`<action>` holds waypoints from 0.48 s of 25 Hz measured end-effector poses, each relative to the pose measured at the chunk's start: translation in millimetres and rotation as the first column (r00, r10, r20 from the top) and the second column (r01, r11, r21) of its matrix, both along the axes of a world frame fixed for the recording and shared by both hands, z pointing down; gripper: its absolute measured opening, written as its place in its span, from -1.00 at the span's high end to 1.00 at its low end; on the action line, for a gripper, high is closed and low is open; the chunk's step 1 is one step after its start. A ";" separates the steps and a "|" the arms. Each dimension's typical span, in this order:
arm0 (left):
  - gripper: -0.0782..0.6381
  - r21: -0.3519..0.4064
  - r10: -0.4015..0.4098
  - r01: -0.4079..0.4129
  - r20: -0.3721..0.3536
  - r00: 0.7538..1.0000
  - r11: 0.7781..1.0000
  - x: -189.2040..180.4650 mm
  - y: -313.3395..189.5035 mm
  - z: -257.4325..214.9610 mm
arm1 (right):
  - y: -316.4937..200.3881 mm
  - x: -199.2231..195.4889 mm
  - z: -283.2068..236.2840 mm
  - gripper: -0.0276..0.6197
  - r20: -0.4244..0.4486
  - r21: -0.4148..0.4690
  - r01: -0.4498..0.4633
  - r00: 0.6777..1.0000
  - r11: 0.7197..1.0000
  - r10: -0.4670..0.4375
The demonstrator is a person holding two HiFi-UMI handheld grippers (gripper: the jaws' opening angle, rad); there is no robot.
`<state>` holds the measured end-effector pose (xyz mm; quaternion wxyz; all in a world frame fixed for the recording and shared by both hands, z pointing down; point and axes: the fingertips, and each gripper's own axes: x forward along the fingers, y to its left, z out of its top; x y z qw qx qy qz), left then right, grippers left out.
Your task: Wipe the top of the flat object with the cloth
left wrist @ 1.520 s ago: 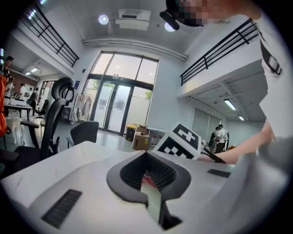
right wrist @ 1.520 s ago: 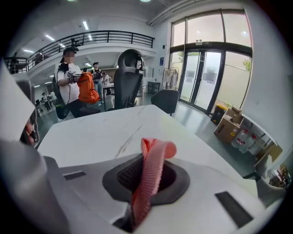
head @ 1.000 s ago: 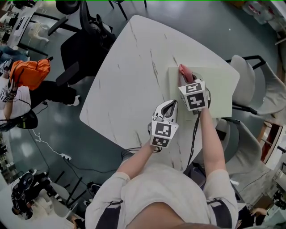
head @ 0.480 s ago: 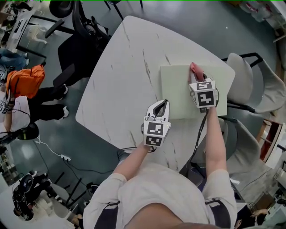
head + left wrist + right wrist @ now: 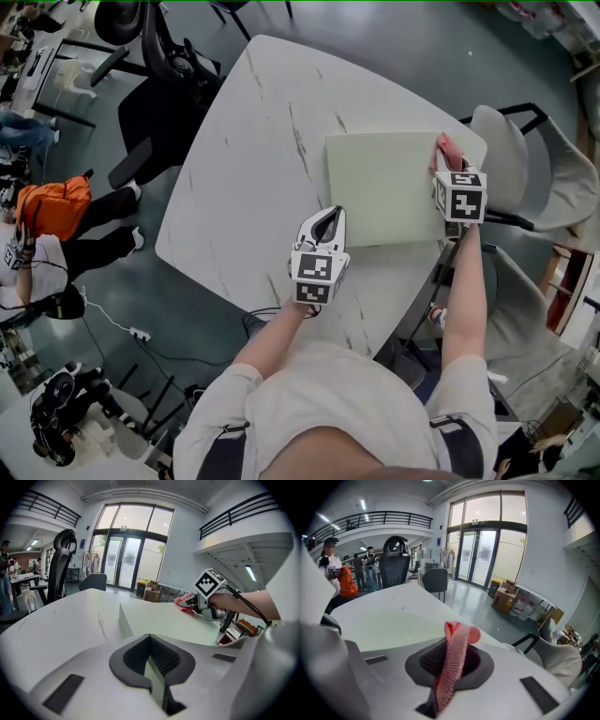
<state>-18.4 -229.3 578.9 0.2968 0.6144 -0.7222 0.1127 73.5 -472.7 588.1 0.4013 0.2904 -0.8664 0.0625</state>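
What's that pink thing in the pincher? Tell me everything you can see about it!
It is a pink cloth, soft-looking, with a ribbed knit weave. The right gripper has its jaws shut on it, so it stands between them as a folded strip, with a rounded end poking out past the tips. It sits at the far right corner of the pale green board and seems to press on the board's top there.
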 end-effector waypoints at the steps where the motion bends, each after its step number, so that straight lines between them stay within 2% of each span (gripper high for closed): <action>1: 0.74 0.001 0.000 0.000 0.001 1.000 1.000 0.0 0.0 0.0 | -4.7 7.2 0.2 0.82 -0.001 0.002 -0.015 1.000 1.000 0.015; 6: 0.74 0.004 -0.006 0.006 -0.002 1.000 1.000 -2.1 0.4 1.3 | -17.4 32.0 1.3 0.82 0.021 -0.011 -0.072 0.997 0.997 0.072; 12: 0.74 0.002 -0.006 0.006 0.011 1.000 1.000 -3.4 0.8 1.2 | -6.3 47.6 1.9 0.82 0.064 -0.084 -0.099 0.993 0.992 0.104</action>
